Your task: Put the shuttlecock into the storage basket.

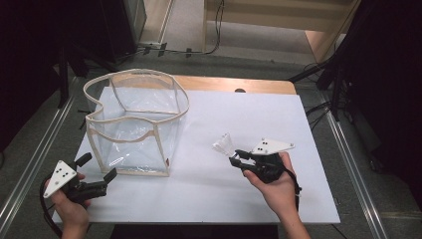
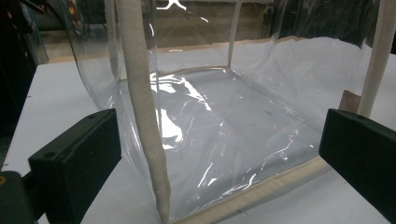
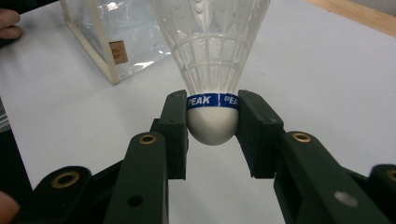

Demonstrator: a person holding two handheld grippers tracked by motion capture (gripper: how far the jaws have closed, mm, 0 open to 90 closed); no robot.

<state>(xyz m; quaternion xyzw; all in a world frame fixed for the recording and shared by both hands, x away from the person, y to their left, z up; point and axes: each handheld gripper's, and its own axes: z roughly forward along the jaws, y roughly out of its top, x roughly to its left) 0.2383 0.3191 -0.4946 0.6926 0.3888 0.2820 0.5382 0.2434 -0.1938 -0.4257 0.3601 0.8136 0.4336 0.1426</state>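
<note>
Clear plastic, trimmed in cream fabric binding, makes up the open-topped storage bag (image 1: 135, 124) standing at about ten o'clock on the white table (image 1: 278, 124); nothing can be seen inside it, so the work of getting the shuttlecock into it looks barely begun. The left gripper (image 1: 97, 180), at about eight o'clock, has its jaws spread wide with nothing between them, aimed at the bag's near corner seam, seemingly ready to steady it. The right gripper (image 1: 235, 157), at about four o'clock, is clamped on the white shuttlecock (image 1: 224, 144) by its rounded cork base, the pads pressing either side of the blue band (image 3: 212, 100), skirt pointing away toward the bag. The pickup is done; the carry and the drop remain. The skirt's top is cut off in the right gripper view, and whether the shuttlecock is lifted clear of the table is hard to tell.
</note>
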